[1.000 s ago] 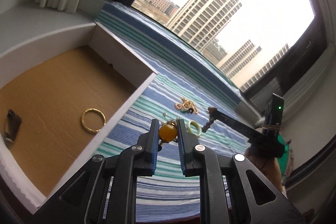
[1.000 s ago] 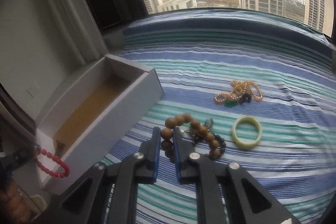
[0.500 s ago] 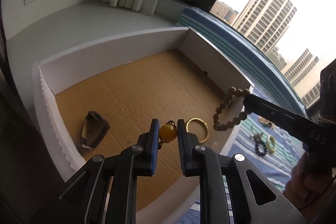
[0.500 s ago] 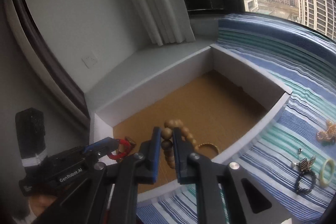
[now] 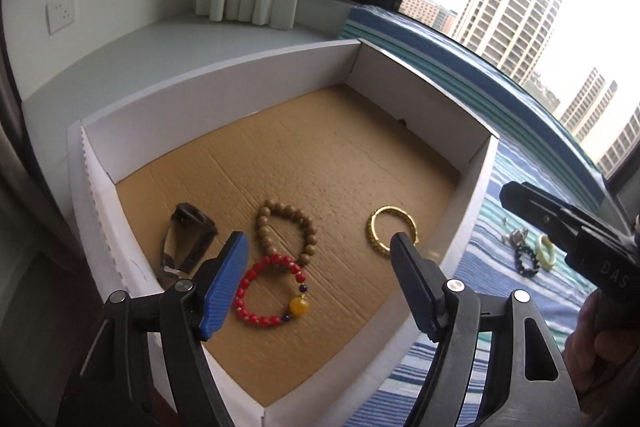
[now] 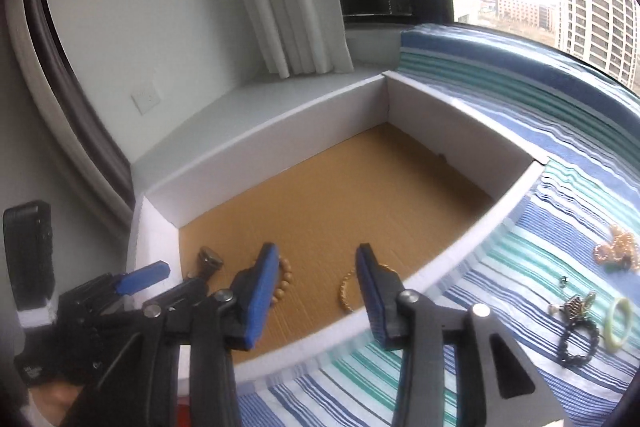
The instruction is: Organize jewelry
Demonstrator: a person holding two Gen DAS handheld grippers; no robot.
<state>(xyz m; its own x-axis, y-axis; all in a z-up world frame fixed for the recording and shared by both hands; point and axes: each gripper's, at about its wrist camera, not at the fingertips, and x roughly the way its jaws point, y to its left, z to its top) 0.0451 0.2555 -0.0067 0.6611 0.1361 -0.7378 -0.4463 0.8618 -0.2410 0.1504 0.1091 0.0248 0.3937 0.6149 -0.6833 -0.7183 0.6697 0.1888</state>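
The white box (image 5: 476,187) is sitting on the striped bed (image 6: 540,211), holding the red bracelet (image 5: 264,291) and wooden bracelet (image 5: 286,231). Both hand-held grippers—left (image 5: 320,283), right (image 6: 318,291)—are gaping wide, empty. Best lifting clear before fetching the green bangle (image 6: 618,321)—avoiding the wall.

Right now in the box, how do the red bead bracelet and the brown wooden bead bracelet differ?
The red bead bracelet has small bright red beads plus one large amber bead and dark accent beads; the brown wooden bead bracelet has larger, uniform tan beads. The red one lies nearer the left tool, the brown one farther into the box. Both lie flat, released, and appear to touch.
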